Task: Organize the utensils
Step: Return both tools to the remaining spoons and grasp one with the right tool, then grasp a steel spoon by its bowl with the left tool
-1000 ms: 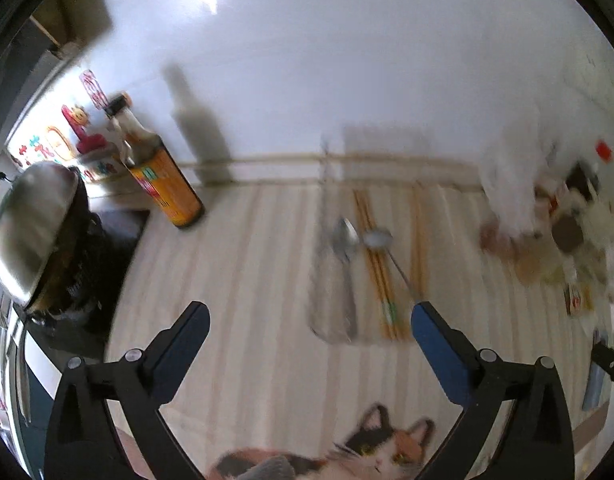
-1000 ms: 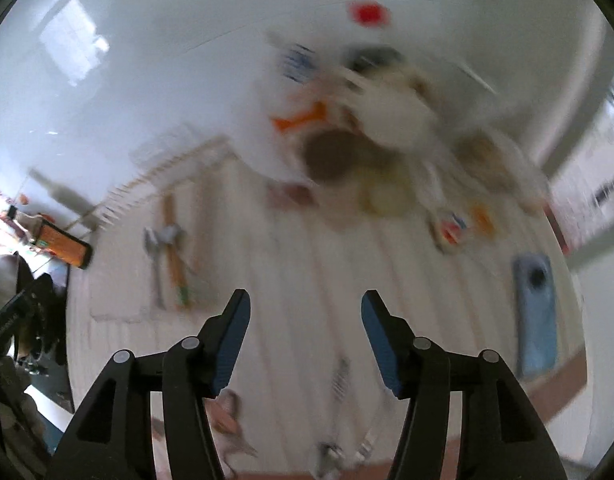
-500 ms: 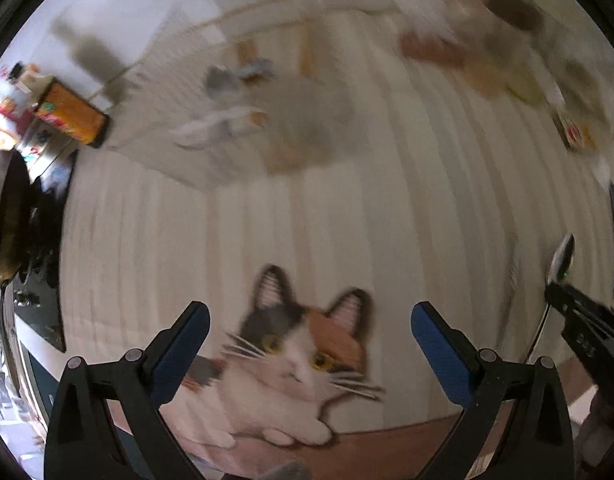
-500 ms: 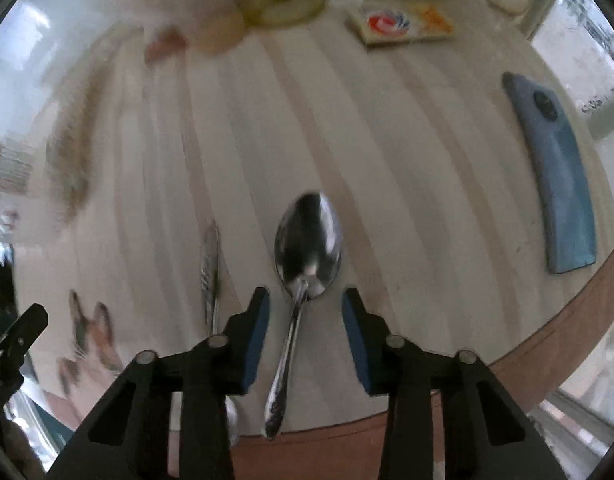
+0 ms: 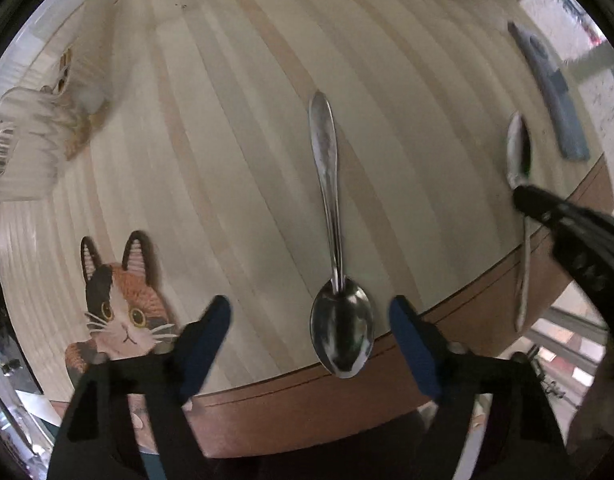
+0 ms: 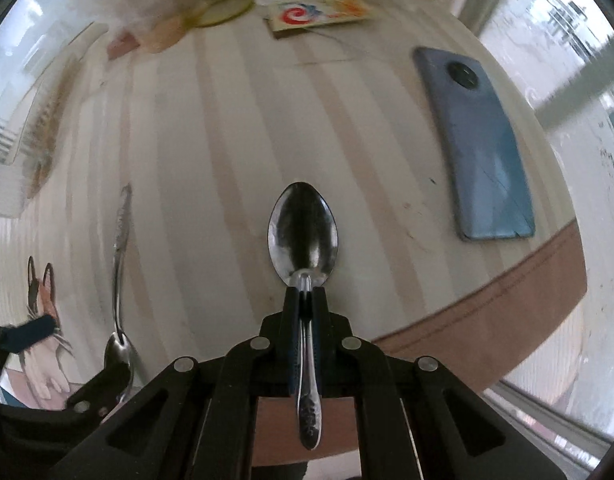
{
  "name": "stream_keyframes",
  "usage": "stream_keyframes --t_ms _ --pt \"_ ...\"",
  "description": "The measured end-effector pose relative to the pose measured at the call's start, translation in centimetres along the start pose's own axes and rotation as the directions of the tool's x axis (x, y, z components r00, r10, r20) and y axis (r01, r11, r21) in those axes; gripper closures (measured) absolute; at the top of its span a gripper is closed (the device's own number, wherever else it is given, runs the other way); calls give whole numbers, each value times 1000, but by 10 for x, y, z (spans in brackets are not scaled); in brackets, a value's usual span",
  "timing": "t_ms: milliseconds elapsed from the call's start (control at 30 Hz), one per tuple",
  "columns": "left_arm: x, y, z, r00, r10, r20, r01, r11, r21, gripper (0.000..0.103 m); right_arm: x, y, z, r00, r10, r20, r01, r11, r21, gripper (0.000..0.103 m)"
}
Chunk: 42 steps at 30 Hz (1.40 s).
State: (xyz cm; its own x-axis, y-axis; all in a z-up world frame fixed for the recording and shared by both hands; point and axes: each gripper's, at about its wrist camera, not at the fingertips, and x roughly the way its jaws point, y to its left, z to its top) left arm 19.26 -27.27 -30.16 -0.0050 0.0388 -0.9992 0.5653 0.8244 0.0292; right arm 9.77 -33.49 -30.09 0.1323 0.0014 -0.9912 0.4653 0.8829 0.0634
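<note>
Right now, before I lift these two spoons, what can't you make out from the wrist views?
- Right spoon: its neck is hidden between the pads of the right tool, right view; whether it has left the table is unclear.
- Left spoon: its bowl sits between the open fingers of the left tool; its height above it is unclear.
- Utensil rack: blurred at the left view's edge, contents unreadable.
- Clutter behind: blurred, cut off.

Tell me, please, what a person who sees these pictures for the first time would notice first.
Probably the two shiny spoons near the table's front edge. The right gripper is shut on the neck of one spoon, just below its bowl, with a blue phone lying to the right. The left gripper, jaws just closing, straddles the bowl of the second spoon without touching it, beside a printed cat.
</note>
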Motion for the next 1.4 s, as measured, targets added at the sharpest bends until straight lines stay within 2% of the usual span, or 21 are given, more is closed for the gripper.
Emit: stream_keyframes --t_ms 33,100,167,267,367,567,800,900,1000,1067,1100,1233,1400 --pt "3 0 -1 1000 7 -9 -7 1000 2 49 -2 -3 -1 1000 4 -1 -4 1000 10 97" --pt "5 4 -3 1000 -30 -6 30 999 -14 58 -4 -6 -2 1000 8 -2 -8 1000 25 97" --pt "2 9 -3 999 -32 4 32 999 -24 87 -5 -9 -3 1000 6 -3 -6 999 38 97" --pt "3 22 -5 999 -34 2 34 998 -55 97 -7 -10 -1 1000 1 -8 -1 999 48 97" --pt "4 41 -8 999 -43 4 43 992 -115 99 -6 -14 10 1000 -3 -17 3 999 37 97" --pt "8 88 -23 999 -52 15 53 971 -231 99 0 13 21 999 -5 -37 3 999 -51 97" --pt "9 140 -41 995 -96 20 96 916 -390 98 3 72 34 997 50 -53 -58 985 -162 97" --pt "6 156 -48 992 -117 42 123 895 -428 97 5 94 41 993 93 -67 -105 973 -204 97" --pt "2 169 -51 986 -148 72 165 883 -439 86 6 121 41 981 161 -106 -182 952 -245 97" --pt "-1 169 -49 982 -169 83 188 882 -432 73 6 128 43 976 182 -123 -208 945 -252 97" --pt "-3 163 -47 978 -186 93 207 884 -418 73 6 127 46 975 183 -122 -208 948 -242 97" --pt "-6 129 -32 961 -263 85 277 901 -334 72 1 92 46 990 111 -90 -128 970 -207 97" --pt "2 83 -12 954 -300 0 291 925 -244 60 -3 38 35 996 42 -77 -54 985 -162 97"
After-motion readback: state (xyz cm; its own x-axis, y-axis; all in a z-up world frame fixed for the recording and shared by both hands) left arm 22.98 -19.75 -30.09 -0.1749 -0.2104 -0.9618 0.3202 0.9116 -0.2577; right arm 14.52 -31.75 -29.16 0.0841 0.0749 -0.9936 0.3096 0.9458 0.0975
